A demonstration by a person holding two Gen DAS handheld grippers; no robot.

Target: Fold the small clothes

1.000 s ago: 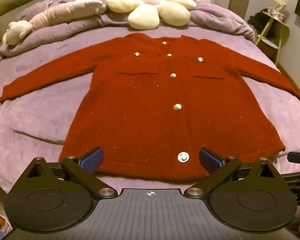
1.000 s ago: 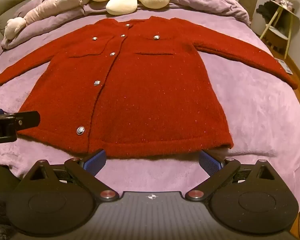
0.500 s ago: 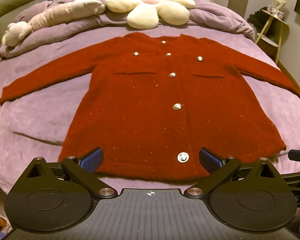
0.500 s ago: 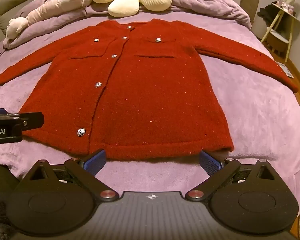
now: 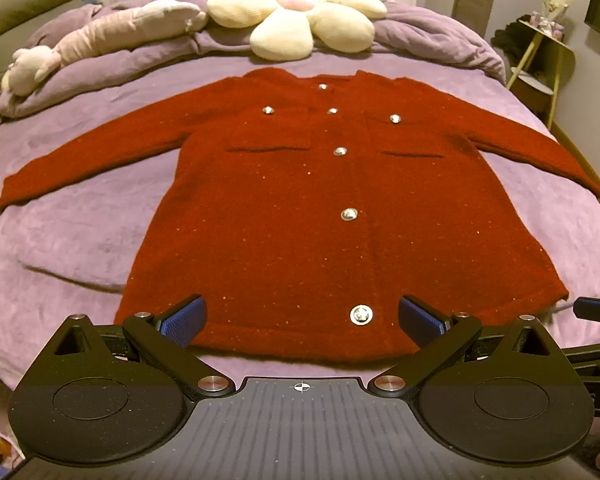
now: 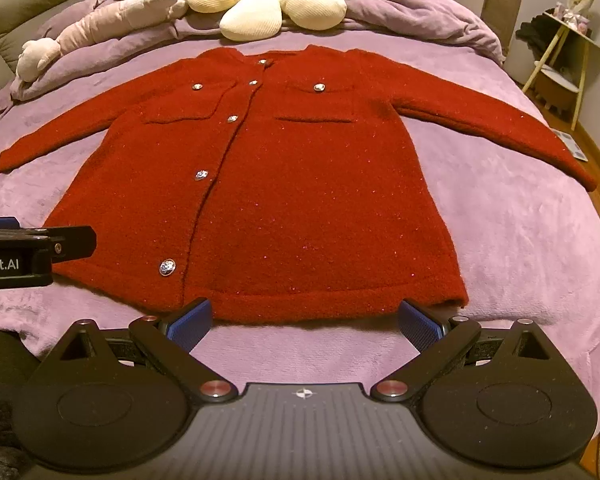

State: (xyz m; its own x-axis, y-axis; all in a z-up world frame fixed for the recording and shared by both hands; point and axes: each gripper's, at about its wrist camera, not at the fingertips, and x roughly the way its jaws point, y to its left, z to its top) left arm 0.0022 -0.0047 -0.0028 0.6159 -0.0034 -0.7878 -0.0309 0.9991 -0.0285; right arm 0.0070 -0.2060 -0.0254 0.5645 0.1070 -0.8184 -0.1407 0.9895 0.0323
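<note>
A small red knitted cardigan (image 5: 284, 208) (image 6: 300, 184) with silver buttons lies flat and face up on the purple bed cover, both sleeves spread out to the sides. My left gripper (image 5: 302, 320) is open, hovering at the hem near the lowest button (image 5: 361, 315), with nothing between its blue pads. My right gripper (image 6: 306, 322) is also open, just in front of the hem's right half, holding nothing. A tip of the right gripper shows at the right edge of the left wrist view; the left gripper's black body (image 6: 32, 252) shows at the left of the right wrist view.
A cream flower-shaped pillow (image 5: 300, 12) and a pale plush toy (image 5: 100, 36) lie at the head of the bed on a bunched purple duvet (image 5: 440, 44). A small side table (image 6: 564, 60) stands to the right. Bare cover (image 6: 532, 240) lies beside the cardigan.
The right wrist view has shifted slightly, with the cardigan sitting a little lower and closer in it. The left gripper and the cardigan have barely moved.
</note>
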